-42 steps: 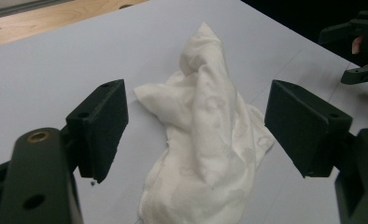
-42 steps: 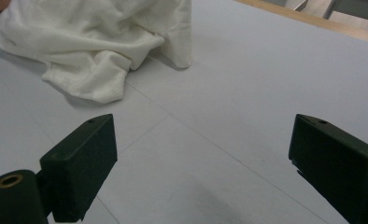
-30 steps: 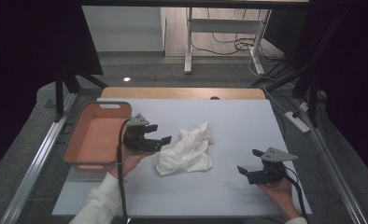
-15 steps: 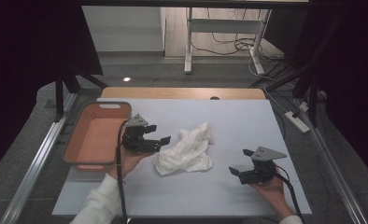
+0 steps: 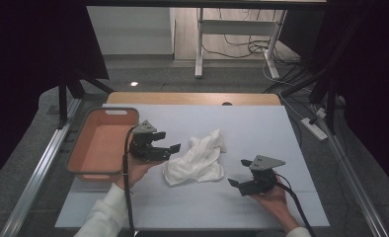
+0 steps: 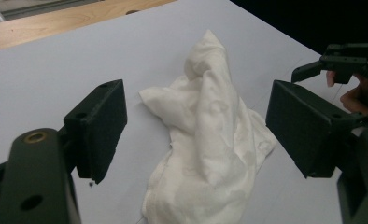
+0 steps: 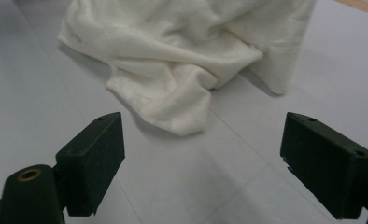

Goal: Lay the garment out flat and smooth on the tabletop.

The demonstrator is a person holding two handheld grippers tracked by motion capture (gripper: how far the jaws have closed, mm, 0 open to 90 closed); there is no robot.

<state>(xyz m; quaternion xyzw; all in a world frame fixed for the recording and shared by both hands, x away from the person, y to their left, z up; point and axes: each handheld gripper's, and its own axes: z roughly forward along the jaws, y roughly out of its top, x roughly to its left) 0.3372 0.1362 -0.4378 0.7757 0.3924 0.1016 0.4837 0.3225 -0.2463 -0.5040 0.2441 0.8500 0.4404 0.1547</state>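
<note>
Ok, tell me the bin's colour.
The bin is orange inside with a grey rim, clearest in the high view.

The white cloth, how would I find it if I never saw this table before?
Look at the big pale grey table, with an orange tray at its left edge. The white cloth lies crumpled near the middle, between the left gripper and the right gripper, both open and not touching it. It is the one soft, wrinkly thing; the tray and grippers are hard.

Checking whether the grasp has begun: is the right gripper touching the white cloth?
Apart. The right gripper view shows bare table between the open right gripper and the white cloth.
</note>
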